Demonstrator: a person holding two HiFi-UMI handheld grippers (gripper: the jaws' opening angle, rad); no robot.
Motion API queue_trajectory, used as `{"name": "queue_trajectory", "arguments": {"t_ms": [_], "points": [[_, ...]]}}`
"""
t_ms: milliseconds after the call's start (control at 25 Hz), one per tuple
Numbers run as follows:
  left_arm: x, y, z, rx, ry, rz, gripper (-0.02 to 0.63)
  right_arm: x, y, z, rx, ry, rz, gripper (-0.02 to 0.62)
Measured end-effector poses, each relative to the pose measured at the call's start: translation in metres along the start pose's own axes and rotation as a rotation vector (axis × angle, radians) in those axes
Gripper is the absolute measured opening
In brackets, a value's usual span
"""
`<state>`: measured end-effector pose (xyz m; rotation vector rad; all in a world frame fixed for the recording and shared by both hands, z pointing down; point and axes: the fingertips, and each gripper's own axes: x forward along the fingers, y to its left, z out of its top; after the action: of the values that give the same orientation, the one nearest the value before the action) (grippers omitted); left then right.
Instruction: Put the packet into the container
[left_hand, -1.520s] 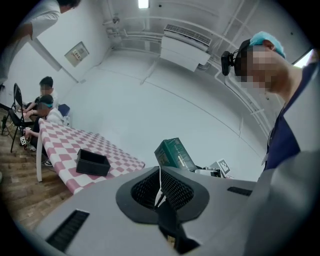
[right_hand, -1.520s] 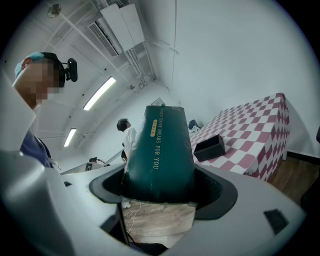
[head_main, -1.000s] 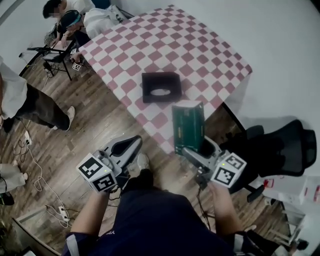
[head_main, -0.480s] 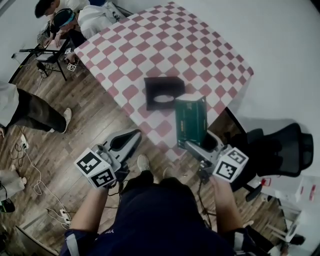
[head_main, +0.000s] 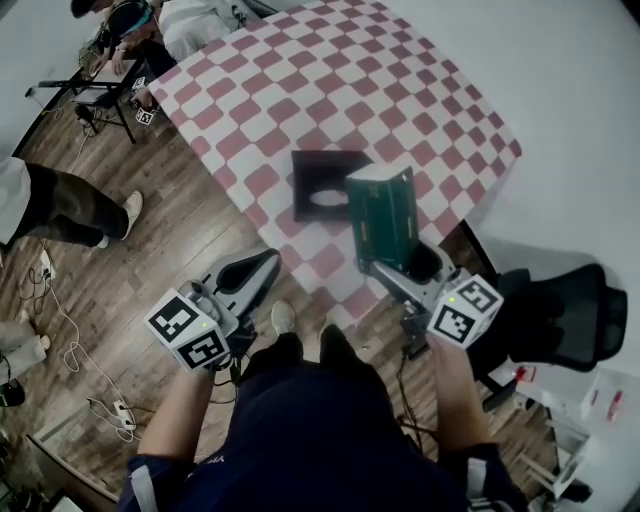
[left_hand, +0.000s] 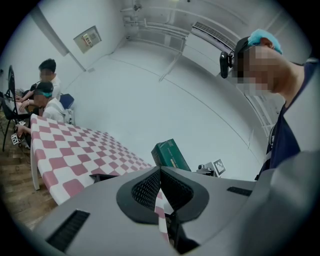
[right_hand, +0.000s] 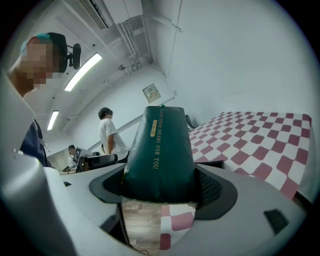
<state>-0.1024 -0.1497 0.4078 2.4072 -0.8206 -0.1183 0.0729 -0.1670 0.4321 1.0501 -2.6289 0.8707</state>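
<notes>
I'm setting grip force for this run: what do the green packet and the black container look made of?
The packet looks like soft plastic or foil-lined film: dark green with a slight sheen and gold print, and it bulges above the jaws pinching it. The container is matte black with straight square walls, probably rigid plastic or card; the look leaves that open.

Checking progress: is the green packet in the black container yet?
Not yet: the right gripper holds the green packet outside the black container.
</notes>
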Motion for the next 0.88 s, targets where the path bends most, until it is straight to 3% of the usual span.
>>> {"name": "queue_trajectory", "arguments": {"t_ms": [480,880], "points": [[0.030,0.025,-0.003,-0.052,-0.033,0.143,0.026,0.050,-0.068,0.018,-0.456,0.249,0.069,0.402],[0.047,0.042,-0.017,-0.088,-0.050,0.232,0.026,0.099,-0.106,-0.009,-0.744,0.468,0.147,0.402]]}}
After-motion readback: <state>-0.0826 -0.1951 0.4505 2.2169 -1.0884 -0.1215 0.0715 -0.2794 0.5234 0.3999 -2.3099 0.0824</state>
